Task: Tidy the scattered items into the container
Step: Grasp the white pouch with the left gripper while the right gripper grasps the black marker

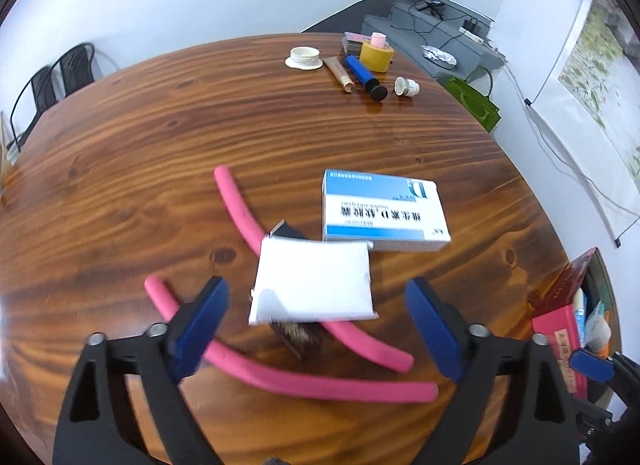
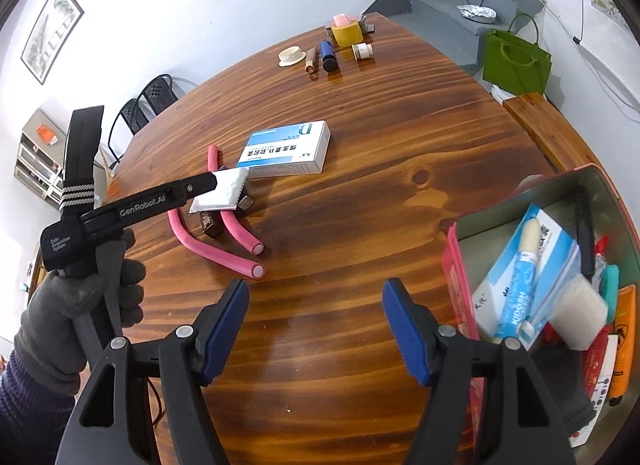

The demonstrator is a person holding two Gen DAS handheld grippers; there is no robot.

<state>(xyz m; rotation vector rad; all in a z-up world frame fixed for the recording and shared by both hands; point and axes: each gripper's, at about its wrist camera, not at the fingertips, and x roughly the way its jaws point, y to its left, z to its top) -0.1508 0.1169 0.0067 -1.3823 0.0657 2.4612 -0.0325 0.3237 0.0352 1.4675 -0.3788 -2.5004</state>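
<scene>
White walls are seen behind a wooden table [image 1: 120, 193] that fills most of both views. Grey steps [image 2: 452, 1] and a green bag [image 2: 516, 61] are seen beyond its far edge, and black chairs [image 2: 156, 97] are set at its far left.

At the table's right edge, a tin [image 2: 616, 201] is already packed with boxes, tubes and a sponge.

The left gripper [image 1: 316, 329] is held wide open, tilted down over a white packet [image 1: 312, 281]; nothing is pressed by its blue pads [image 1: 200, 329], and the packet is seen between and just beyond them. From the right wrist view, that tool is seen gripped by a grey-gloved hand [image 2: 80, 305], its tip reaching the packet. The right gripper [image 2: 316, 329] is also held open, over bare wood beside the tin, with nothing between its jaws.

A blue-and-white box [image 1: 380, 213] is laid flat just beyond the packet. Two pink rods [image 1: 304, 377] are stretched across the wood under and beside the packet, and a small brown item [image 1: 298, 339] is partly hidden beneath it, with a dark item [image 1: 285, 231] at its far edge.

Near the far edge, well apart, smaller things are clustered: yellow tape [image 1: 377, 55], a blue tube [image 1: 366, 77], a beige tube [image 1: 339, 73], a white lid [image 1: 304, 58] and a small white jar [image 1: 407, 87].
</scene>
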